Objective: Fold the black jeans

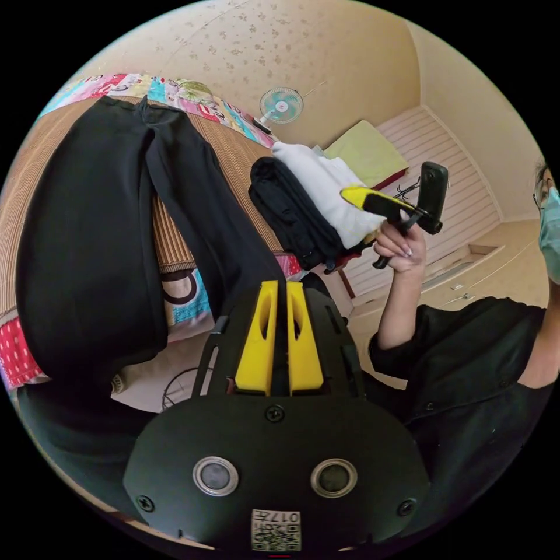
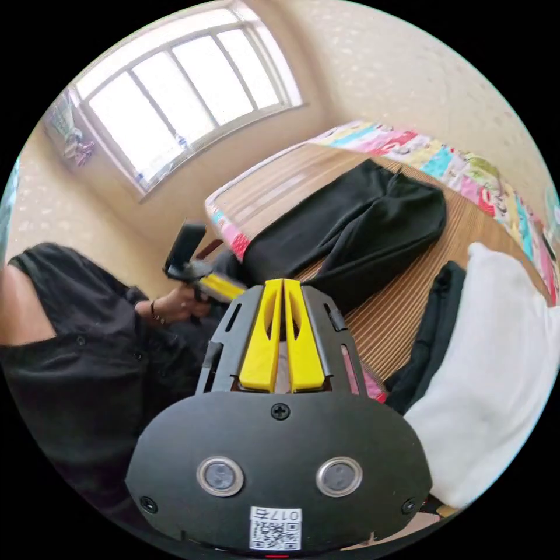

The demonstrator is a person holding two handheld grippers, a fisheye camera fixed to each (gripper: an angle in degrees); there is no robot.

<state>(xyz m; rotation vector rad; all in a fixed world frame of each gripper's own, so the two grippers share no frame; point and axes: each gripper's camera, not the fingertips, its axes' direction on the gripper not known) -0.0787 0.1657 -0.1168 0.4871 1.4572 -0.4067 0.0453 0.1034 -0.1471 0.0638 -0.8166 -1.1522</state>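
The black jeans (image 1: 87,245) lie spread on a striped mat on the bed (image 1: 175,233), waist toward the far side, both legs running off the near edge. My left gripper (image 1: 280,286) is shut on the end of one leg, with dark cloth pinched between its yellow jaws. In the right gripper view the jeans (image 2: 361,227) lie across the mat, and the left gripper (image 2: 219,286), held in a hand, sits at their near edge. My right gripper (image 2: 283,284) is shut with nothing in it. A hand holds the right gripper (image 1: 347,193) up in the air beside the bed.
A stack of folded clothes, black (image 1: 291,216) and white (image 1: 332,192), sits on the bed next to the jeans. A green pillow (image 1: 364,151) and a fan (image 1: 281,105) are beyond it. A person in a black shirt (image 1: 466,361) stands at the bed's edge. A window (image 2: 186,87) lights the room.
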